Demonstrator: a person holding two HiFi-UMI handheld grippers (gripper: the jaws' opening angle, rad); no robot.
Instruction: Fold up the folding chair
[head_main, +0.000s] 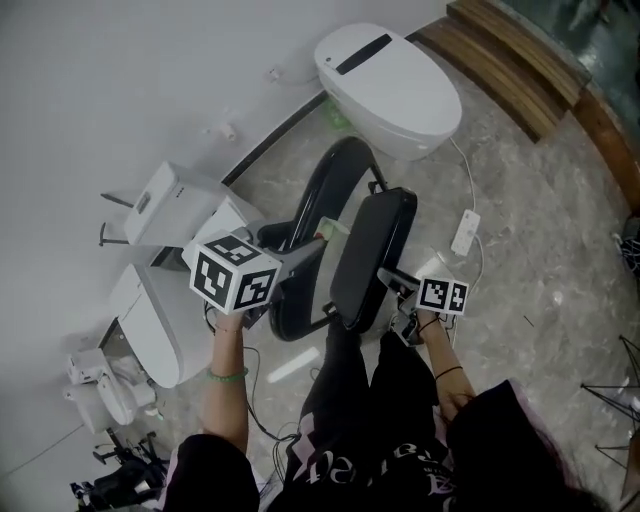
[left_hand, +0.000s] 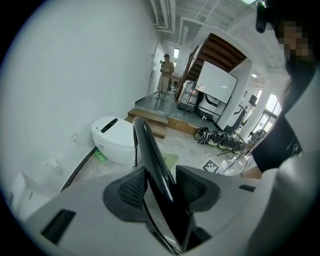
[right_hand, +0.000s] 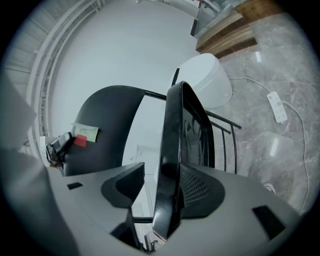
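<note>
The black folding chair stands on the stone floor in front of me in the head view, its curved backrest (head_main: 335, 185) at the rear. Its seat (head_main: 372, 255) is tipped up almost on edge. My left gripper (head_main: 318, 245) reaches in from the left and is shut on the backrest's edge; in the left gripper view (left_hand: 159, 187) the glossy black backrest (left_hand: 150, 155) runs up between both pads. My right gripper (head_main: 392, 280) comes from the right and is shut on the seat. In the right gripper view (right_hand: 160, 187) the seat (right_hand: 172, 150) lies against the right pad. A yellow note (right_hand: 86, 132) sticks to the backrest.
A white toilet (head_main: 390, 85) stands just behind the chair by the wall. More white fixtures (head_main: 150, 330) lie at the left. A power strip (head_main: 466, 232) and its cable lie on the floor to the right. Wooden steps (head_main: 520, 60) rise at the far right. My legs are right below the chair.
</note>
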